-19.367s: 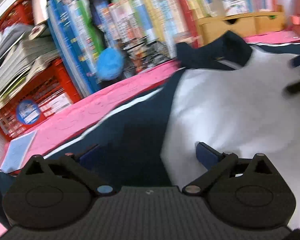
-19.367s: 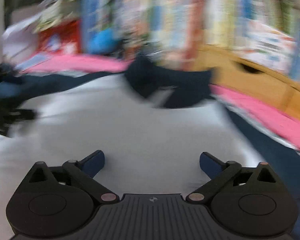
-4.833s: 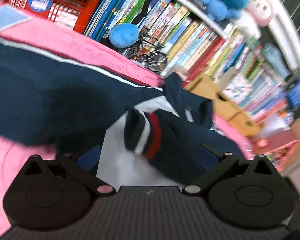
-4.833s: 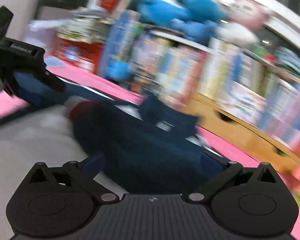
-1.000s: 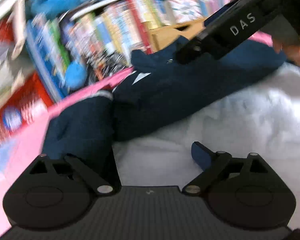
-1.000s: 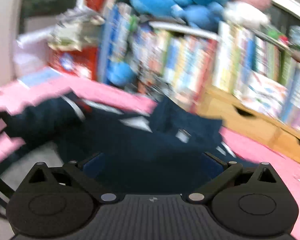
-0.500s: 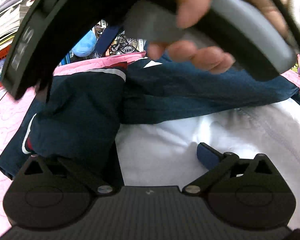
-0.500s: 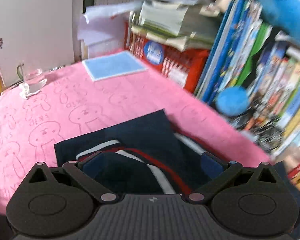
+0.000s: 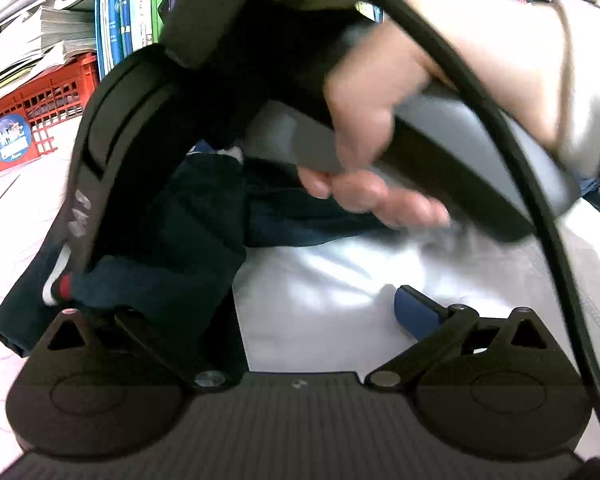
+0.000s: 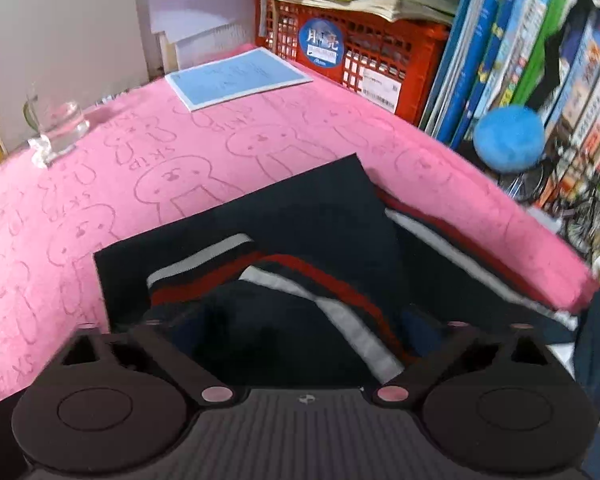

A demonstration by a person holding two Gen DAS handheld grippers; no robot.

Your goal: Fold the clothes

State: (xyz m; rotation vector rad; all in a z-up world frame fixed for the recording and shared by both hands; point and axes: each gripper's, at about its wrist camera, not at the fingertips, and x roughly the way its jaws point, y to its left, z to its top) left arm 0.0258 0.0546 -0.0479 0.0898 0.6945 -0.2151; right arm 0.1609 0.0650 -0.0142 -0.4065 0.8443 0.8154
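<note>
Closing over the striped cuff of the navy sleeve (image 10: pixel 300 280), the right hand-held gripper (image 10: pixel 300 332) has just been drawing its jaws in, with the red-and-white banded cloth lying between them in the lower middle of its own view; whether the pads already pinch the fabric I cannot tell. The left hand-held gripper (image 9: pixel 236 312) stands as wide as it goes and holds nothing, hovering over the white body of the jacket (image 9: pixel 340 300) at the lower centre of its frame, the folded dark sleeve just to the left. The person's right hand (image 9: pixel 380 128) and the grey handle fill the upper half of that view.

The risk, as I judge it, is a shallow bite: the cuff is bunched in several layers, so the jaws may catch only the top one and the fold beneath would spring open when lifted. A pull could also drag the whole garment across the pink cloth (image 10: pixel 140 184), since nothing pins the white panel. The two tools are close together and might knock.

The bench wears a pink cover printed with rabbit outlines. A blue sheet (image 10: pixel 236 76) lies at upper centre, a glass (image 10: pixel 56 124) at the left edge, and a red crate (image 10: pixel 352 56) under stacked papers behind. Books (image 10: pixel 540 80) crowd the right, with a blue ball (image 10: pixel 508 136) in front.
</note>
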